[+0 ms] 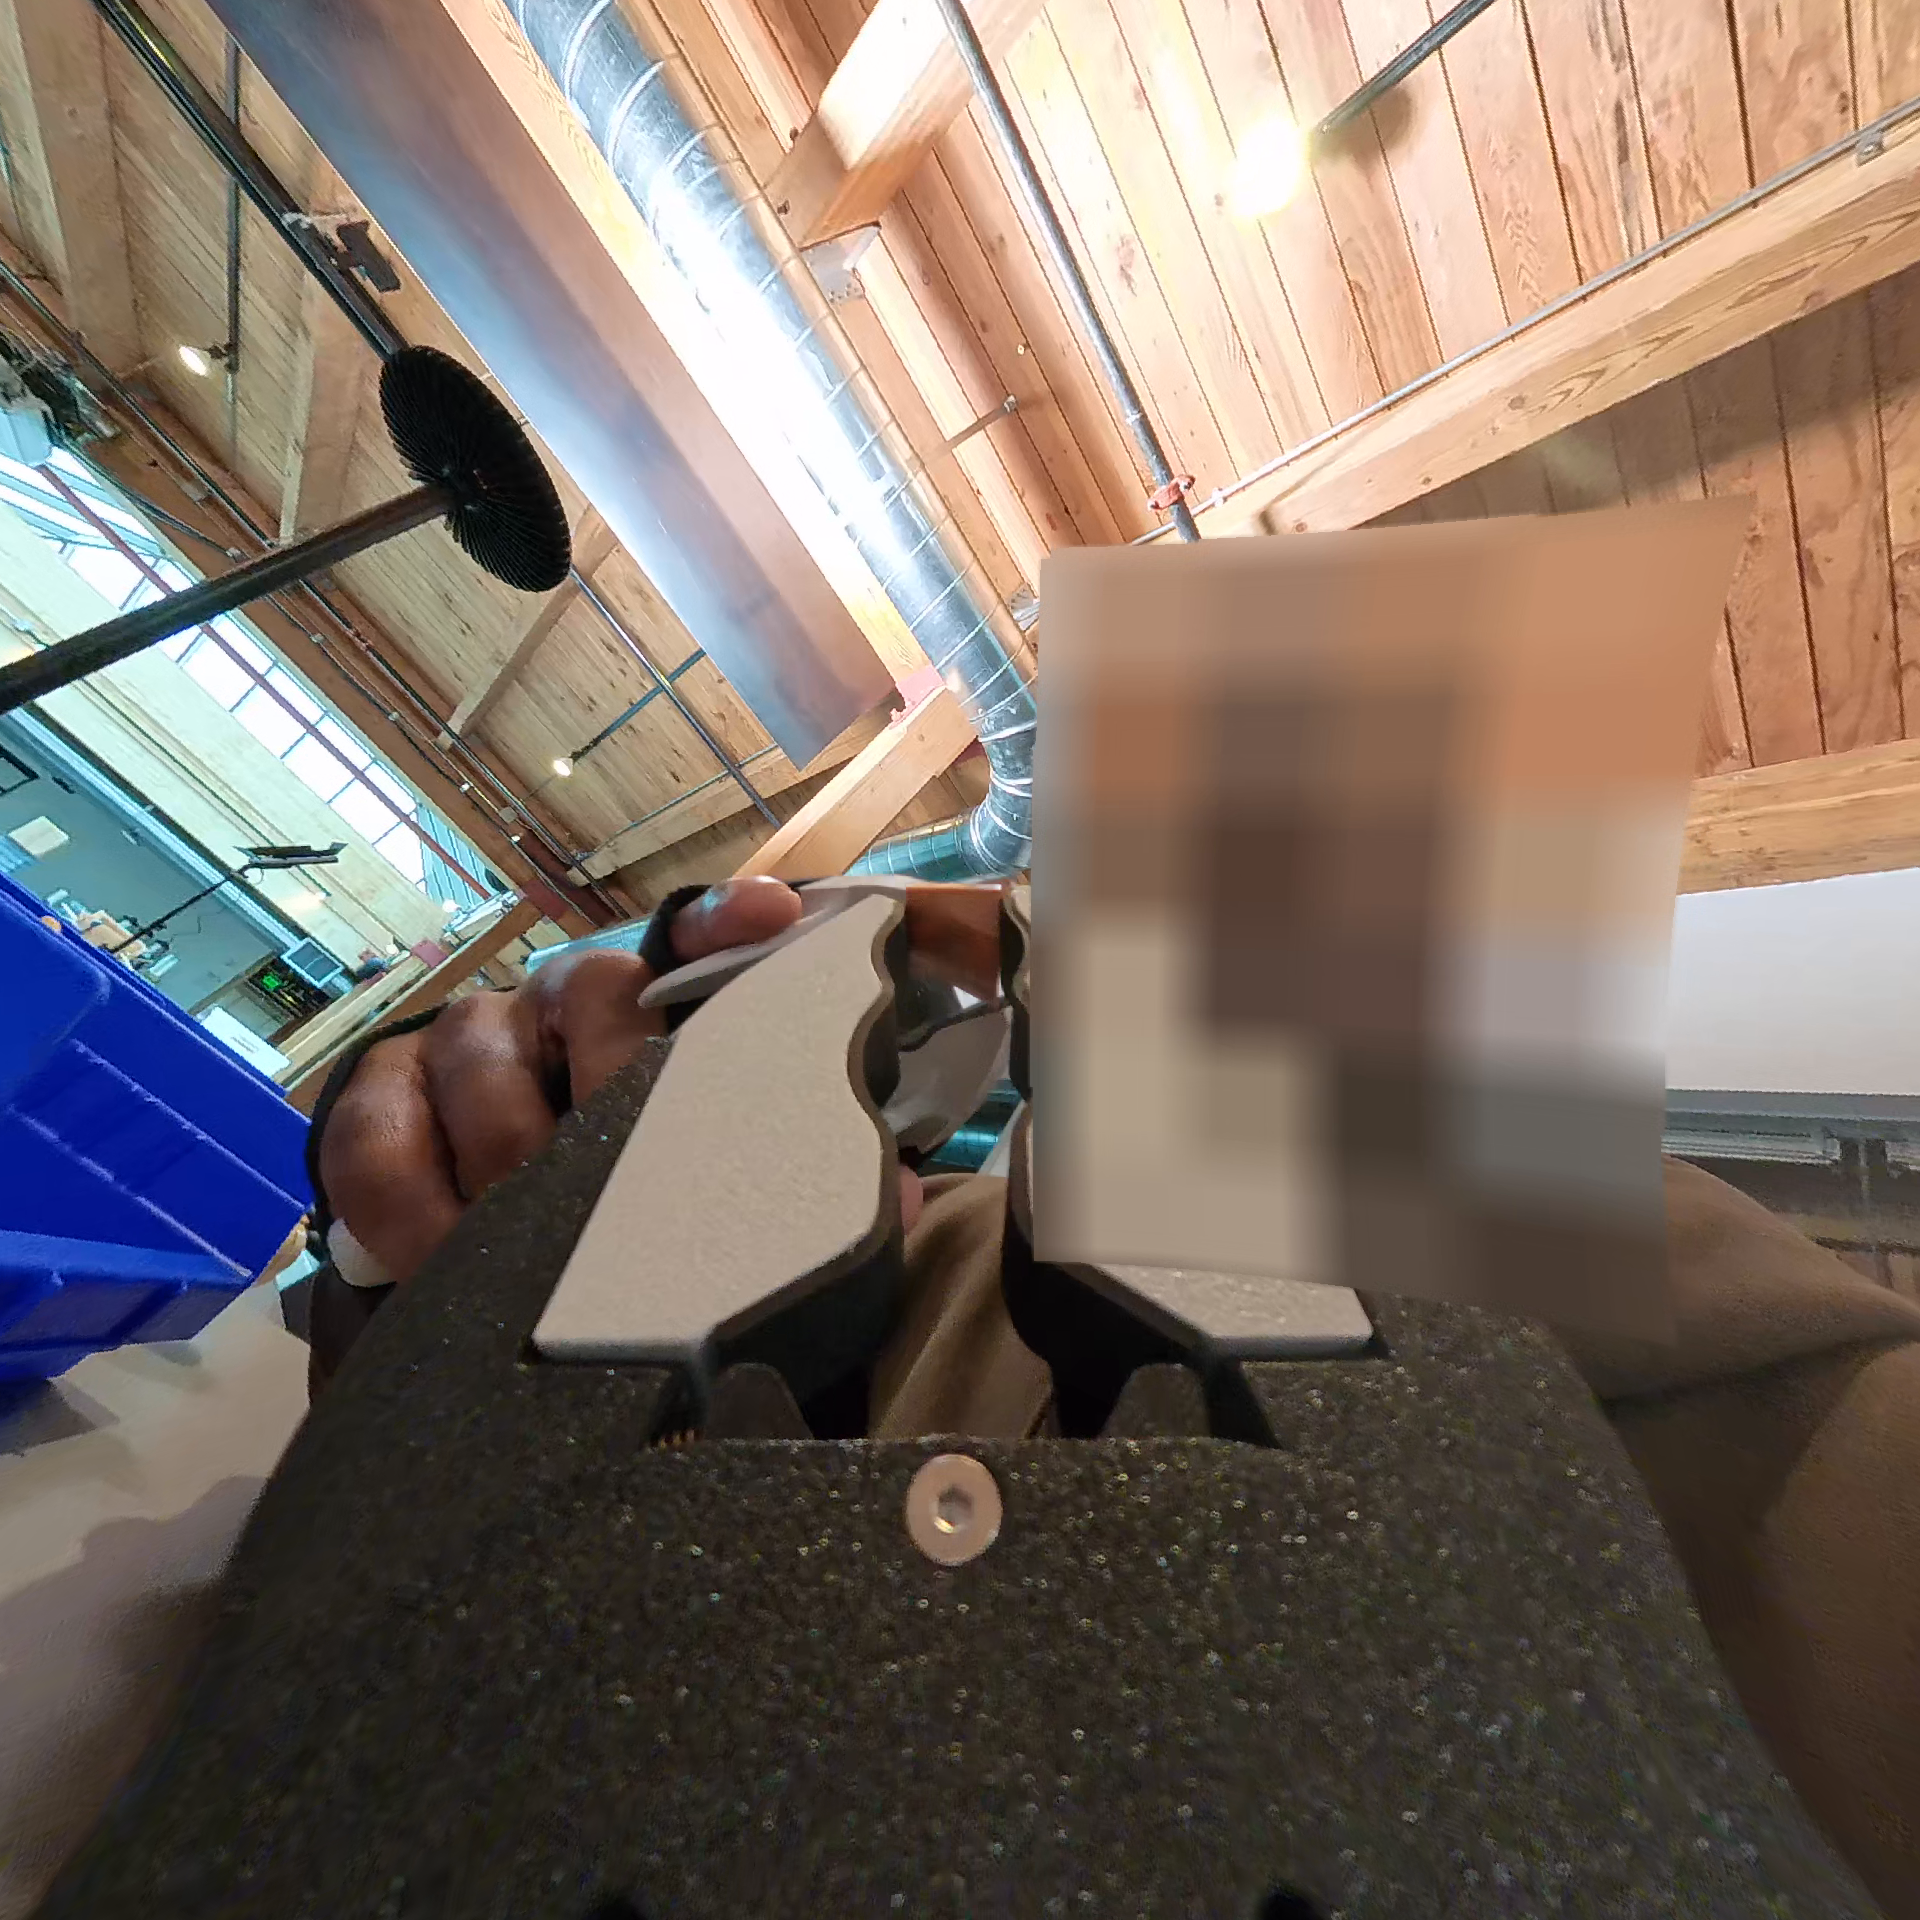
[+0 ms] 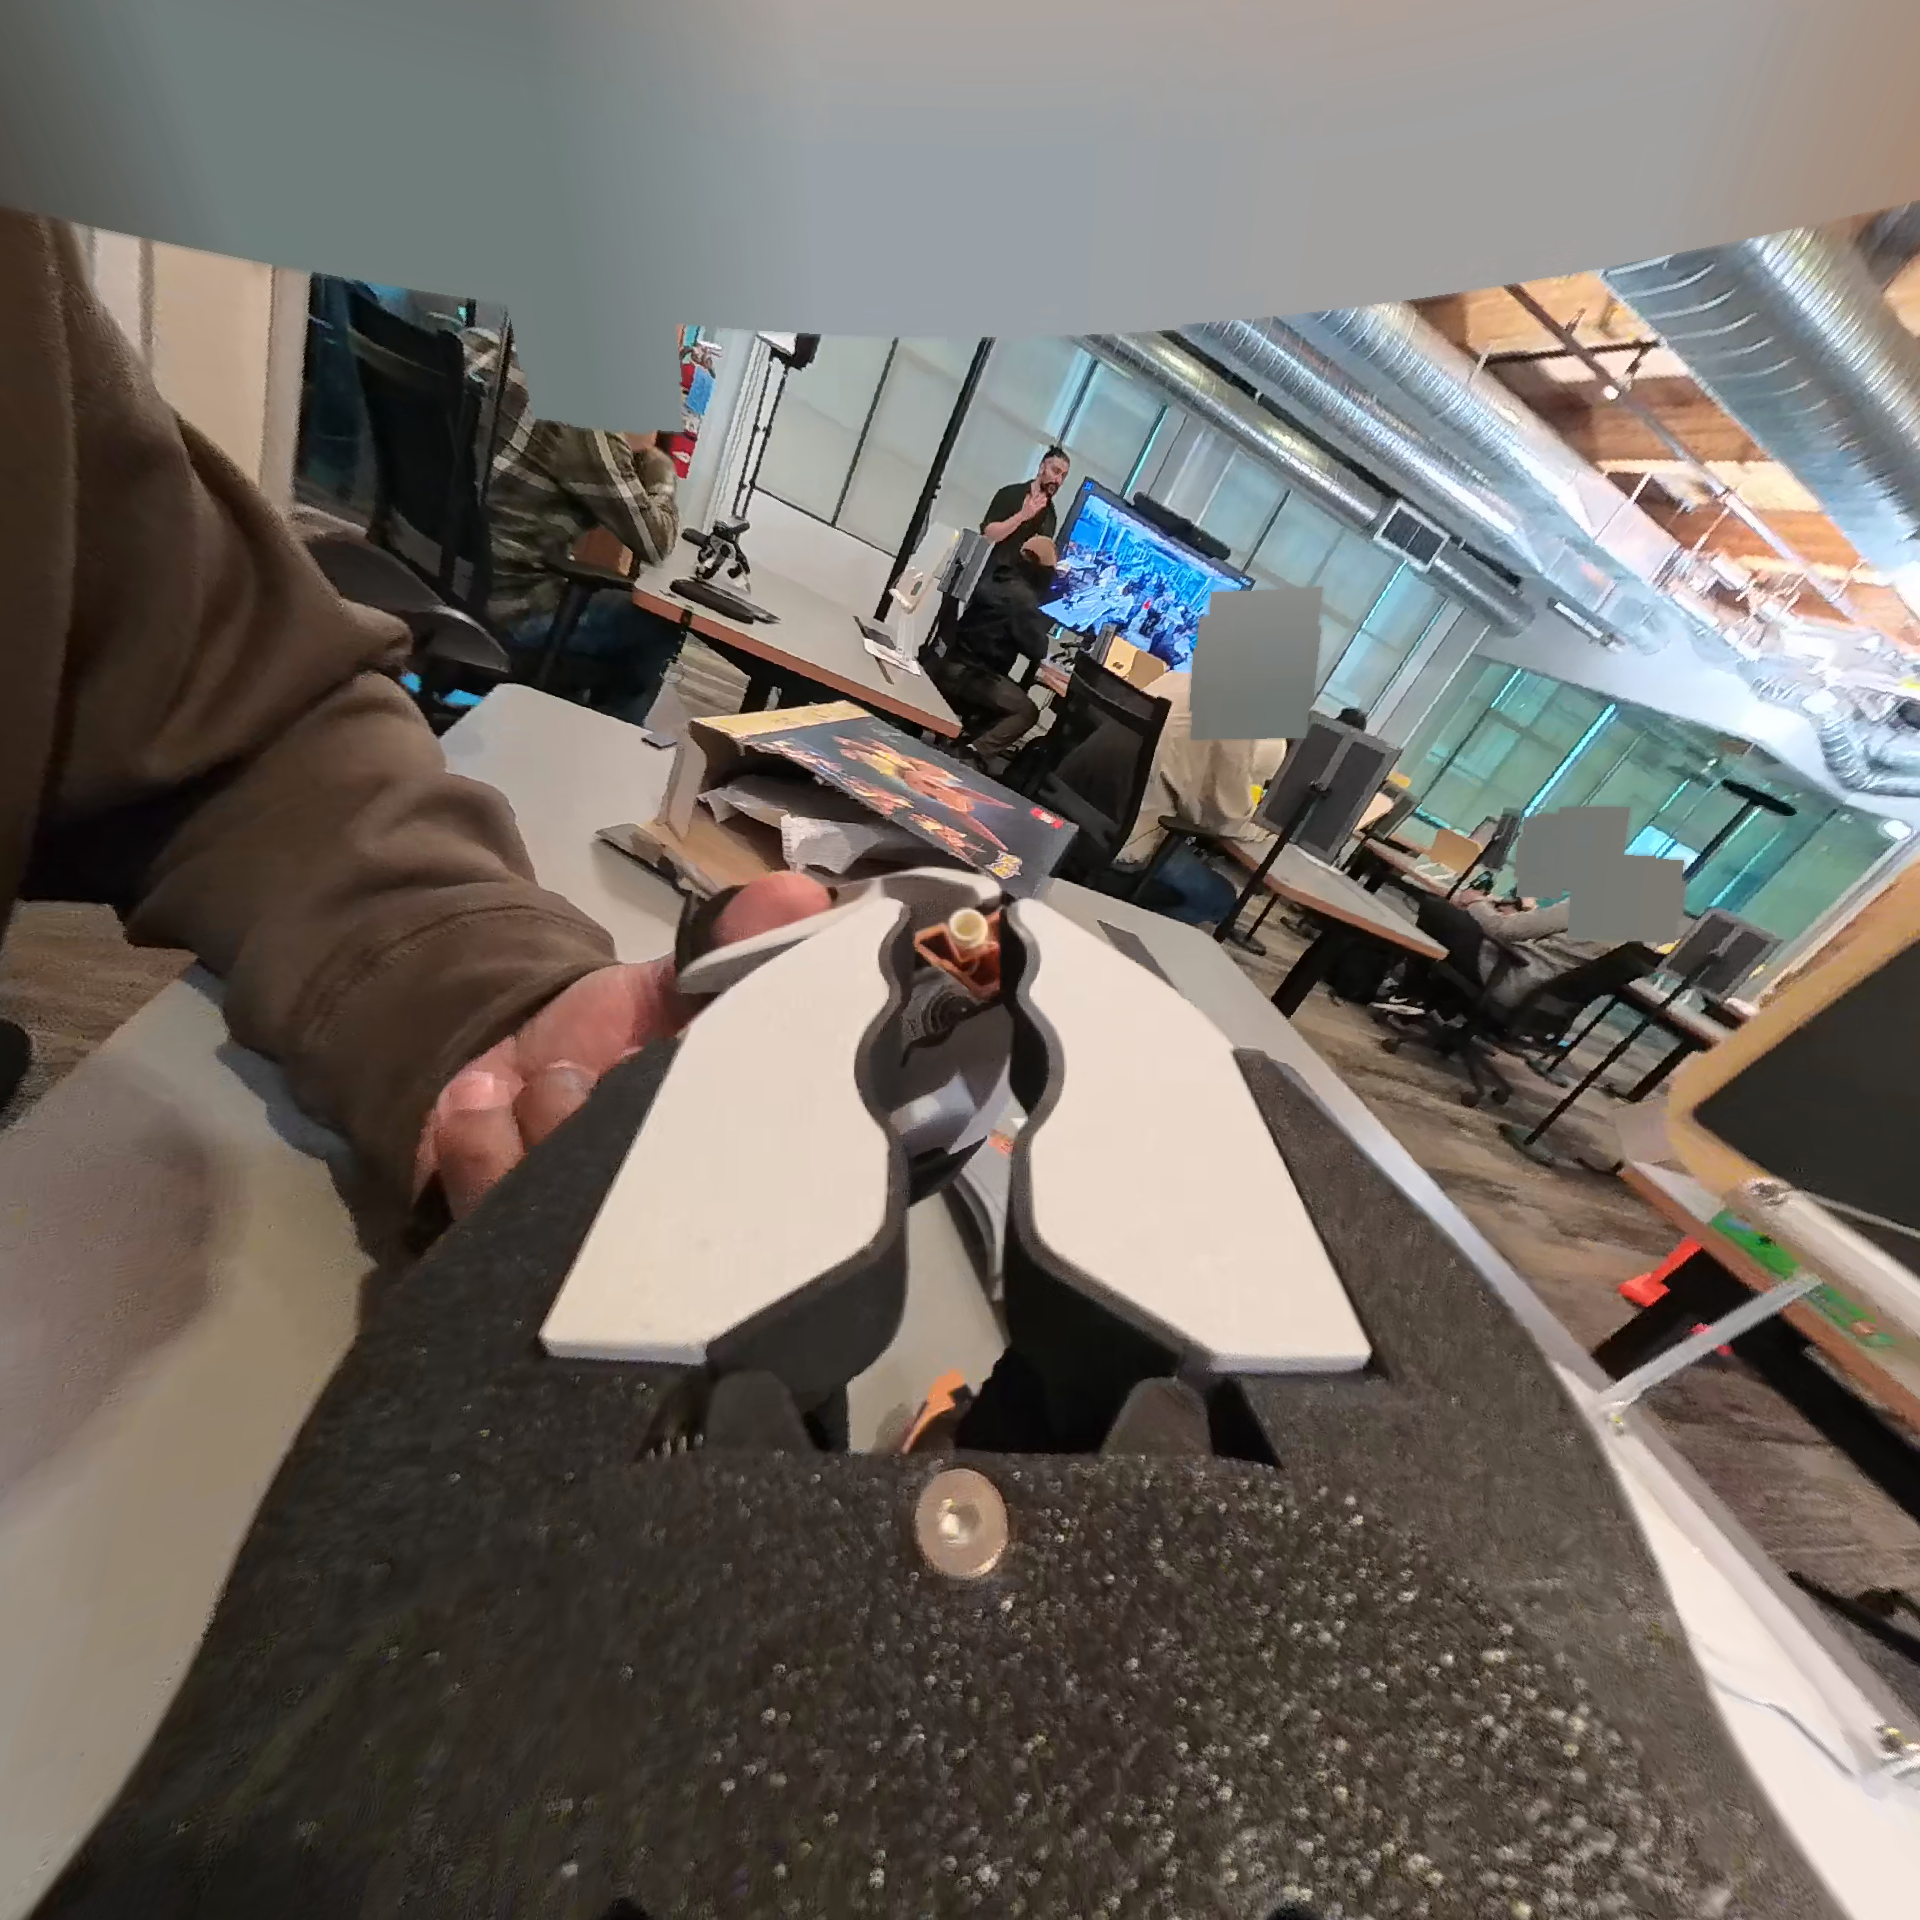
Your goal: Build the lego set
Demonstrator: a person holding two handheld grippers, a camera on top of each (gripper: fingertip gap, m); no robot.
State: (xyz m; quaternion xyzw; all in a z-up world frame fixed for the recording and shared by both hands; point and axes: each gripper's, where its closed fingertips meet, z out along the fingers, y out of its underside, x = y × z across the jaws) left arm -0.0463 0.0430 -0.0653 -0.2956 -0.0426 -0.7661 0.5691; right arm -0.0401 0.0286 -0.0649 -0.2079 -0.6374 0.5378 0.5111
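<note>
Left wrist view is tilting up toward the wood-plank ceiling [image 1: 1455, 312]; the left gripper [image 1: 956, 935] is pinching a reddish-brown lego piece [image 1: 951, 928] at its fingers' tips, though a mosaic patch is hiding the right finger. Right wrist view is showing the right gripper [image 2: 961, 935] with fingers clamping a small orange lego piece with a cream stud [image 2: 961, 951], above the grey tabletop [image 2: 540, 727], near an opened cardboard lego box [image 2: 862, 795].

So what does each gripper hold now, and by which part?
The right gripper pinches a small orange lego piece by its sides at the fingertips. The left gripper grips a reddish-brown piece; blur hides where.
</note>
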